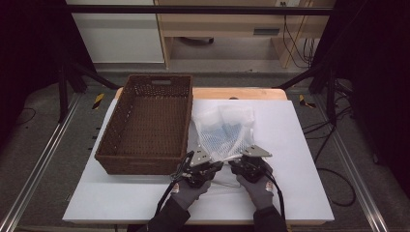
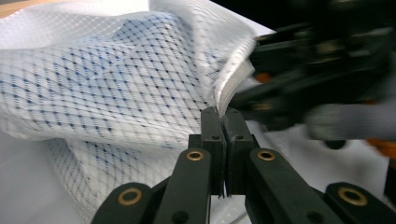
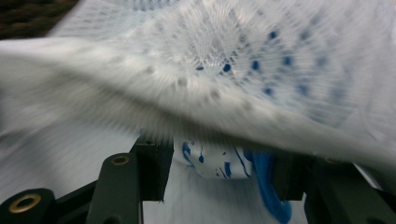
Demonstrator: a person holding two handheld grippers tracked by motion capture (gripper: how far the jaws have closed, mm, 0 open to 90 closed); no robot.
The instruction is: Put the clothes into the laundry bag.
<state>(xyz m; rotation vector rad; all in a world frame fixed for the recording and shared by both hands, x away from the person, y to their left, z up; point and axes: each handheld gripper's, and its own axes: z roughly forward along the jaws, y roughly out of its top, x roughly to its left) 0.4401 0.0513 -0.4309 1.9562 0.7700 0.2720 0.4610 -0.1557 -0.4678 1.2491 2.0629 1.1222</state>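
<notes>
Brown wicker basket [image 1: 145,126] on the white table [image 1: 300,159], left of the mesh bag [image 1: 223,129].

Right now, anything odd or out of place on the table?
Nothing damaged or spilled. The white mesh bag lies rumpled beside the wicker basket, its near edge pinched by the left tool; the right tool is open under it.
</notes>
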